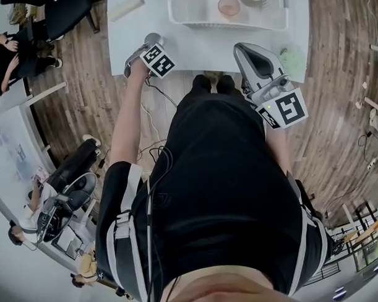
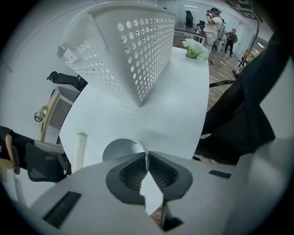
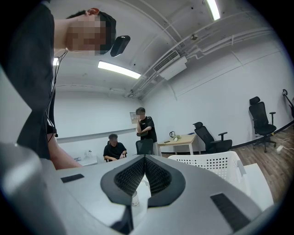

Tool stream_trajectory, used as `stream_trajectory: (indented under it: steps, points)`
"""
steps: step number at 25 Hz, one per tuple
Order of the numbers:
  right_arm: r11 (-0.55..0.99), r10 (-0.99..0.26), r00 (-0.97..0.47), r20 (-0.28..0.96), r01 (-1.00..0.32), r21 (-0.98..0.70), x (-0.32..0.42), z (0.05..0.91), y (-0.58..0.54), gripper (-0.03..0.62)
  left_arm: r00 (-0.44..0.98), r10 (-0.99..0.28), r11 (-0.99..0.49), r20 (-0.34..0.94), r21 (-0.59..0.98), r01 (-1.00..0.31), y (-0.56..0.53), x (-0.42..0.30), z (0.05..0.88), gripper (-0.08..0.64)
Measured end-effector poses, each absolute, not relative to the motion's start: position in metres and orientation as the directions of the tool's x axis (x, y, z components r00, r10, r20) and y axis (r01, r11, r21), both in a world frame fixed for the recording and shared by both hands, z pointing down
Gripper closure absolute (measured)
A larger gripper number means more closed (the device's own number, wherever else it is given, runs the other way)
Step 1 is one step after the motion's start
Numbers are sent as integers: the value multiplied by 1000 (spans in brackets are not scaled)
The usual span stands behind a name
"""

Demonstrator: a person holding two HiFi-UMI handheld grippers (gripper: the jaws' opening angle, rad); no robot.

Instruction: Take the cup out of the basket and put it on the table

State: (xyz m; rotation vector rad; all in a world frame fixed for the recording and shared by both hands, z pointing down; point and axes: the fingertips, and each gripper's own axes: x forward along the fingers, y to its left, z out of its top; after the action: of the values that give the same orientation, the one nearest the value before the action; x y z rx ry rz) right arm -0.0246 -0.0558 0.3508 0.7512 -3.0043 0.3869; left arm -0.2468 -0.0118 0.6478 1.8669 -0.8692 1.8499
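Observation:
A silvery metal cup (image 2: 120, 149) stands mouth up over the white table (image 2: 174, 114), near its front left part. My left gripper (image 2: 147, 158) points straight down, shut on the cup's rim, with the thin wall pinched between the pads. Whether the cup's base touches the table I cannot tell. In the head view the cup (image 1: 153, 38) shows just beyond the left gripper (image 1: 146, 48). The white perforated basket (image 2: 131, 53) stands farther back. My right gripper (image 1: 243, 50) is held level at the table's front right, shut, with nothing between its jaws (image 3: 144, 159).
The basket (image 1: 175, 18) holds a pink bowl (image 1: 229, 5) and another dish. A cream cylinder (image 2: 78, 151) lies left of the cup. A green plant (image 2: 195, 48) sits at the table's right end. Office chairs, desks and people stand around.

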Motion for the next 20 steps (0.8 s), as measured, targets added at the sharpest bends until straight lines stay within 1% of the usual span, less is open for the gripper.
stream_trajectory:
  steps: [4, 6, 9, 12, 17, 20]
  points:
    - [854, -459, -885, 81, -465, -234, -24, 350, -55, 574, -48, -154, -751, 987, -149, -643, -8, -244, 651, 516]
    - [854, -459, -885, 80, -464, -235, -24, 349, -54, 574, -40, -135, -760, 990, -129, -637, -4, -241, 651, 454]
    - [855, -456, -886, 81, -462, -236, -24, 350, -53, 574, -24, -133, -762, 991, -118, -636, -3, -239, 648, 422]
    - [857, -453, -888, 78, -458, -238, -25, 351, -53, 574, -12, -174, -750, 985, -141, -646, -6, -238, 639, 405]
    - [863, -445, -893, 71, -449, -234, -27, 349, -53, 574, 2, -250, -708, 968, -181, -683, -8, -245, 619, 402]
    - [867, -439, -896, 66, -442, -232, -28, 346, -53, 574, 26, -326, -665, 945, -210, -716, -9, -246, 597, 402]
